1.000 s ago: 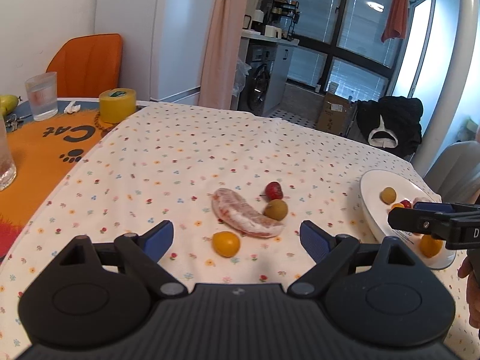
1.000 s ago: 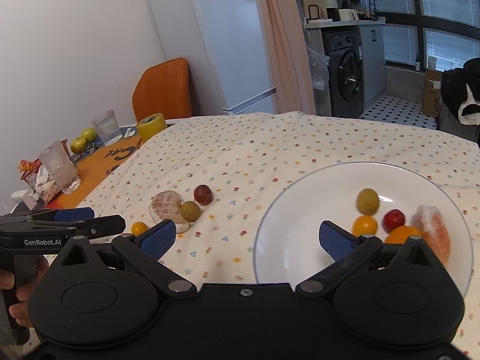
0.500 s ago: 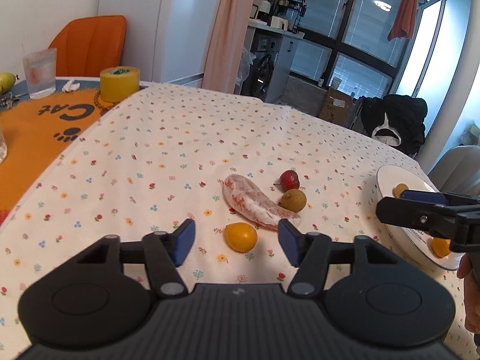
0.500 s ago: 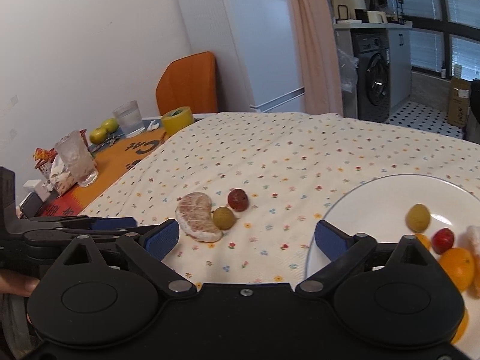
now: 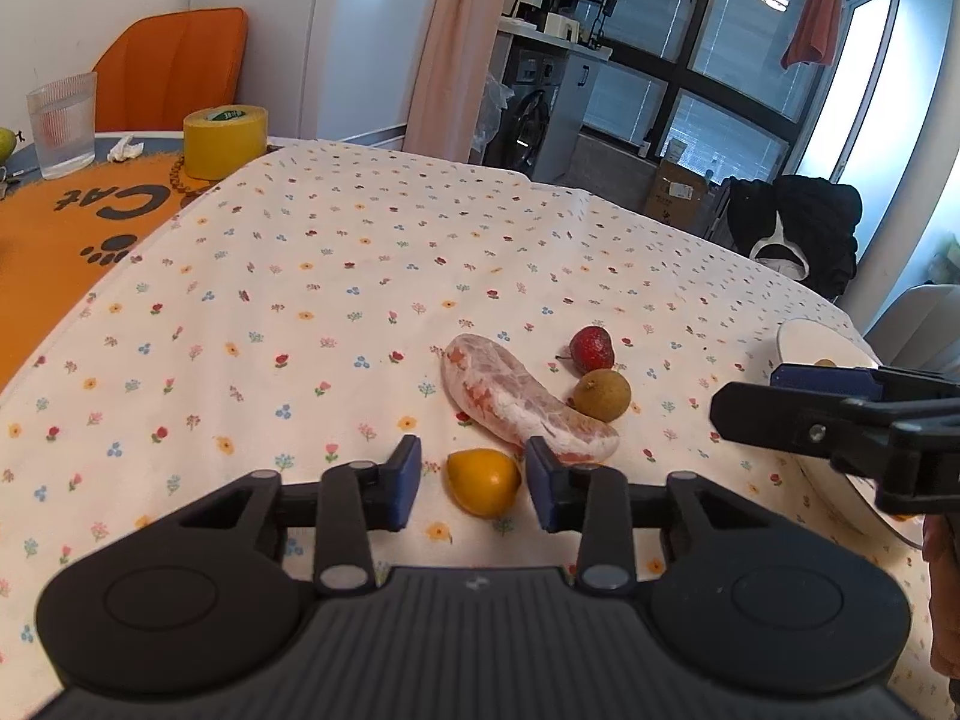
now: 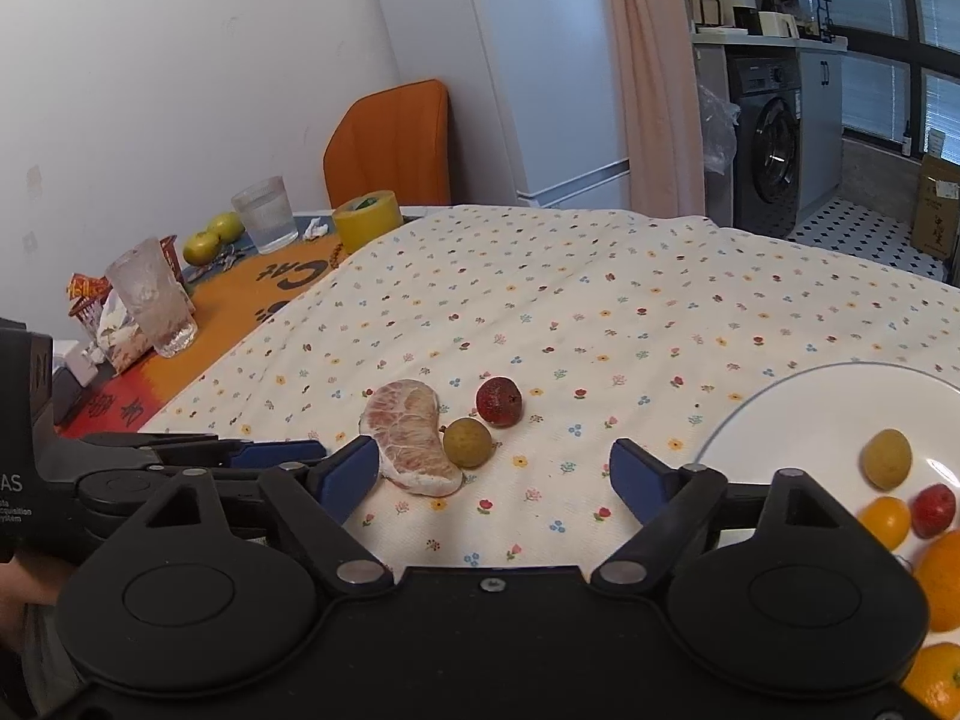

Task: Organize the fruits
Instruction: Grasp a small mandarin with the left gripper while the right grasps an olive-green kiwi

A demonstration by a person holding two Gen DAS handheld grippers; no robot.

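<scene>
A small orange fruit (image 5: 482,482) lies on the flowered tablecloth between the fingers of my left gripper (image 5: 474,476). The jaws have narrowed around it, but small gaps still show on both sides. Just beyond lie a peeled pomelo segment (image 5: 516,399), a brownish-green fruit (image 5: 602,394) and a red fruit (image 5: 591,349). The white plate (image 6: 798,414) at the right holds several fruits. My right gripper (image 6: 493,476) hovers open over the cloth between the plate and the pomelo segment (image 6: 411,435), holding nothing.
On the orange mat at the far left stand a yellow tape roll (image 5: 224,141), two glasses (image 6: 151,306) and green fruits (image 6: 211,237). An orange chair (image 6: 393,141) is behind the table. The table's right edge runs just past the plate (image 5: 801,339).
My left gripper moved forward and lower to the small orange fruit, and its fingers narrowed around it. My right gripper swung left, so the plate slid toward the right edge of its view.
</scene>
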